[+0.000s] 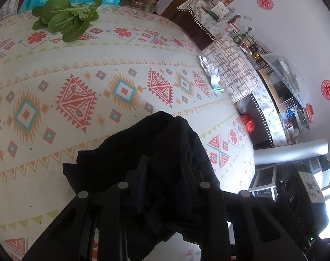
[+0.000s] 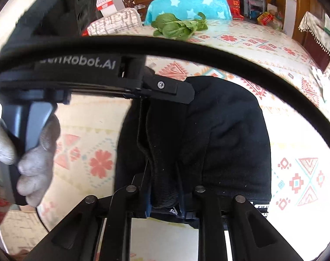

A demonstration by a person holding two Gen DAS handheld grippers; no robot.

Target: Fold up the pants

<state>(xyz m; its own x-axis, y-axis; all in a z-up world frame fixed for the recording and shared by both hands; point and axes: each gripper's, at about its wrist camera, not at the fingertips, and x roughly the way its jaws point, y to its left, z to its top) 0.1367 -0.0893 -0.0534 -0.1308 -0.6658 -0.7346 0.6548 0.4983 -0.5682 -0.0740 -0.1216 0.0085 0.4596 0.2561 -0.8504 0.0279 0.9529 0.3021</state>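
Two grippers are on the pants right now, and both have cloth between their fingers. From the left wrist, the left gripper (image 1: 165,163) points down at a table covered by a patterned tablecloth (image 1: 77,65), and the black pants (image 1: 156,143) are bunched in a dark heap right at its fingers, with the narrow jaws closed on a fold of the fabric. Far across the table lies a bunch of leafy greens (image 1: 64,19), and near the right edge a white glove (image 1: 208,67) lies beside a grey-patterned cushion (image 1: 232,69). Over to the right wrist: the right gripper (image 2: 165,187) has its jaws pinched tight on a thick ridge of the pants (image 2: 225,130), the rest of the garment mounded just beyond on the cloth. Crossing the top of this view is the left gripper (image 2: 165,87), held by a gloved hand (image 2: 29,150) at the left. The greens (image 2: 178,27) sit at the far edge, in front of a turquoise star-print blanket (image 2: 186,6).
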